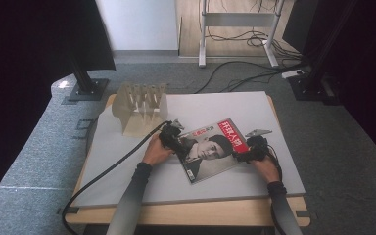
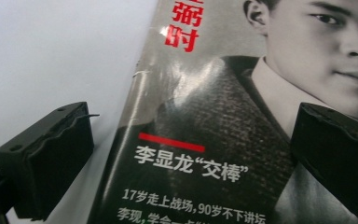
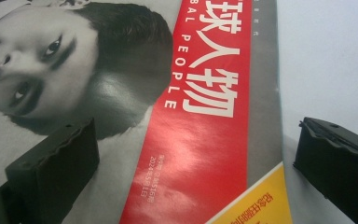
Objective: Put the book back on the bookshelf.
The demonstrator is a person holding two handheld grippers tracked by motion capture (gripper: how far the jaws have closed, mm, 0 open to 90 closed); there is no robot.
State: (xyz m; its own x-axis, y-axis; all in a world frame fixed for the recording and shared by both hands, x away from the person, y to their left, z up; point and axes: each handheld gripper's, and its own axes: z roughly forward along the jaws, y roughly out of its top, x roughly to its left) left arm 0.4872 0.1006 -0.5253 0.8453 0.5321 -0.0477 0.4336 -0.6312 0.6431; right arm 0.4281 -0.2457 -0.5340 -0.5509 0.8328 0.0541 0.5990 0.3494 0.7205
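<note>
Looking down from the high view: a magazine (image 1: 210, 149) lies flat and slightly askew near the middle of the grey board (image 1: 274, 166), cover up. Left gripper (image 1: 172, 138) sits at its left edge, right gripper (image 1: 251, 149) at its right edge, one hand behind each, likely bracketing the magazine from both sides so it can be lifted or squared without sliding. A pale wooden rack (image 1: 139, 110) with upright dividers stands at the board's far left corner, apart from the magazine; probably where it is meant to go, though that is a guess. Left gripper view: jaws spread wide, one over the bare board (image 2: 51, 56), the other over the cover, so the magazine's (image 2: 200, 140) spine-side edge runs between them. Nothing is pinched; the cover looks glossy and creased near that edge, so a grip there may slip. Right gripper view: jaws likewise spread, one over the printed portrait, the other over the board (image 3: 326, 56), straddling the magazine's (image 3: 205, 116) red-banded edge. Whether either jaw tip touches the paper I cannot tell. Both grippers seem posed to close on opposite edges.
</note>
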